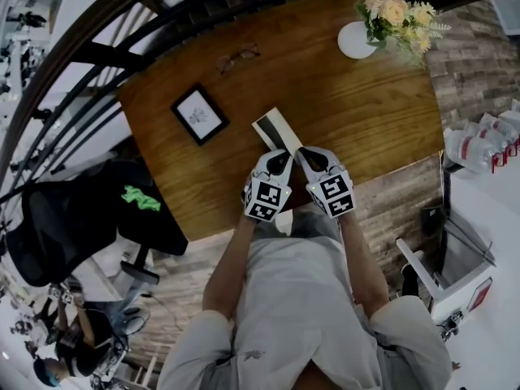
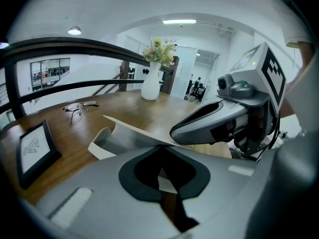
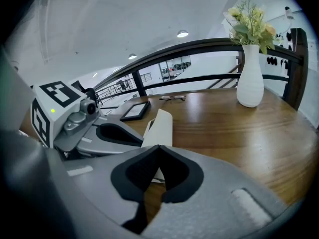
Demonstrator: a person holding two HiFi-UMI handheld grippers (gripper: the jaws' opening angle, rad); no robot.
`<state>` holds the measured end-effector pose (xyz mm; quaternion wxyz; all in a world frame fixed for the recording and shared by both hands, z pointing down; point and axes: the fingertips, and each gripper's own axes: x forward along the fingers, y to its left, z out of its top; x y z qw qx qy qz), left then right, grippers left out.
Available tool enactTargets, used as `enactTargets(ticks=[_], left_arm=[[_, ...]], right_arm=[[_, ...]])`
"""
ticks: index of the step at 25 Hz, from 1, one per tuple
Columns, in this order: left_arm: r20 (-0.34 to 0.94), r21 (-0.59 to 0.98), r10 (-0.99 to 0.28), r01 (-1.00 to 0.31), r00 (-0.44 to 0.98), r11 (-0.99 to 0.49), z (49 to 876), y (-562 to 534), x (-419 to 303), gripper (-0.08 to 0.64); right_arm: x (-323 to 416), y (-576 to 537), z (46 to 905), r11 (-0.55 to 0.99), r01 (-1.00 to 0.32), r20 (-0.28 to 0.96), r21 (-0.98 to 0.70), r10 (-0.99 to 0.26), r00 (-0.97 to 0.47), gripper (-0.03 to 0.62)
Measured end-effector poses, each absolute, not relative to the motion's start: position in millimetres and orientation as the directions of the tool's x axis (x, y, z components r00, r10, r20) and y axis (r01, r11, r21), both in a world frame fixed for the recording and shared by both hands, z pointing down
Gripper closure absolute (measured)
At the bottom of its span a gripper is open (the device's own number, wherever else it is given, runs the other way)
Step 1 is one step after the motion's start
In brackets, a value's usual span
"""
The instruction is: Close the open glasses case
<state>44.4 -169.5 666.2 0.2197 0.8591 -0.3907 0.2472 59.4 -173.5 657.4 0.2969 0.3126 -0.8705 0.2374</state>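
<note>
- Head view shows the open glasses case (image 1: 276,130) lying on the wooden table (image 1: 366,120), near the edge closest to the person, with its pale lid flap raised.
- Left tongs (image 1: 280,159) have their tips pressed together. The left gripper view shows nothing clamped between them, only a sliver of the case beyond the tips.
- Right tongs (image 1: 302,154) are likewise closed on nothing, with their tips just beside the near end of the case and close to the left pair.
- Risk: the case looks light and the wood smooth. A push on the lid with nothing steadying the base would probably slide the whole case away instead of folding it shut.
- Risk: both tongs crowd the same end. They could knock into each other, or one tip could slip off the thin lid edge and flick it back open.
- Risk: if the lid is only laid down and not pressed home, it may spring back up.
- Risk: a hard shove could send the case toward the picture frame (image 1: 199,114), though the two are well apart now.
- Count: one glasses case, two tongs, one pair of glasses (image 1: 238,57), one picture frame, and one white vase (image 1: 356,41) of flowers.
</note>
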Motion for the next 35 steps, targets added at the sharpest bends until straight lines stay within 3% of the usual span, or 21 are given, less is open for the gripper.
enactTargets(ticks=[35], left_arm=[[0.634, 0.196, -0.558, -0.809, 0.535, -0.554, 684.9, -142.6, 23.5, 0.540]], right_arm=[[39.0, -150.6, 666.7, 0.730, -0.644, 0.678, -0.230, -0.354, -0.644, 0.589]])
